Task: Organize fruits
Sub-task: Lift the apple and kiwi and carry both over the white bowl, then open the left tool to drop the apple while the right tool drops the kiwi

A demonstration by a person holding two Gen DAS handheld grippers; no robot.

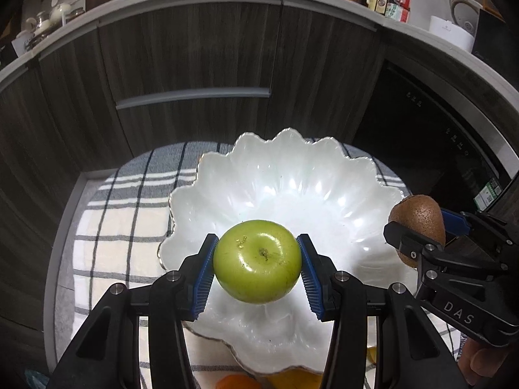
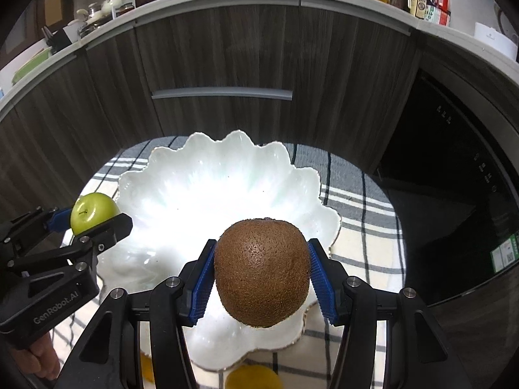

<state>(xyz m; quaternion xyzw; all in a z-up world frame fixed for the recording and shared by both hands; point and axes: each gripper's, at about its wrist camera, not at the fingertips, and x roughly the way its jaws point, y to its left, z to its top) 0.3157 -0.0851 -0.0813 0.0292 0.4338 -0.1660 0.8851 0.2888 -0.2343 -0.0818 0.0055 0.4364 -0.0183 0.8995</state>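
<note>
Holding fruit over the scalloped white bowl (image 1: 292, 175) for release — left gripper (image 1: 257, 265) clamps green apple (image 1: 258, 261), right gripper (image 2: 261, 274) clamps kiwi (image 2: 262, 272).

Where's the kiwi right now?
The kiwi is clamped in the right gripper, above the near right rim of the white bowl.

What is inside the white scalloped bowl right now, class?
Nothing visible lies inside the white scalloped bowl. The green apple in the left gripper and the kiwi in the right gripper hang above it, covering some of its floor.
</note>
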